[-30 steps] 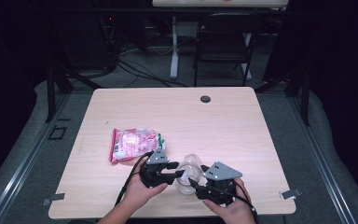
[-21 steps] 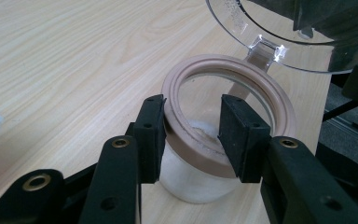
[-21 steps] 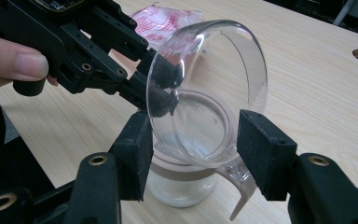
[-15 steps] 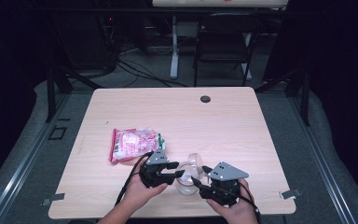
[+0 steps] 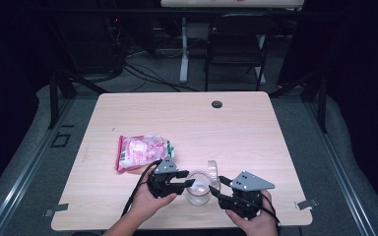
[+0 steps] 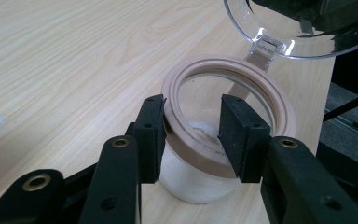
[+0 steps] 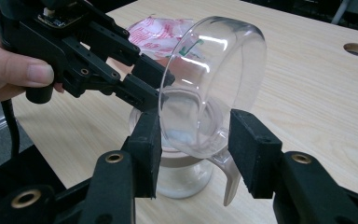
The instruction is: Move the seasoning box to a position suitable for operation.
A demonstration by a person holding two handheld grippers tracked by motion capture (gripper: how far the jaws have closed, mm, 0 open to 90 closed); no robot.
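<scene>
A small clear jar with a beige seal ring stands near the table's front edge. Its clear hinged lid is swung up and stands on edge at the jar's right side. My left gripper holds the jar by its near rim, with one jaw outside the ring and one inside the mouth. My right gripper is open, and its jaws stand on either side of the raised lid without clamping it. A hand holds each gripper.
A pink and white snack bag lies left of the jar, just behind my left gripper. A dark cable hole sits near the far edge of the table. A chair stands beyond it.
My right gripper has drawn slightly right and back from the jar. The left gripper and the jar have stayed in place.
</scene>
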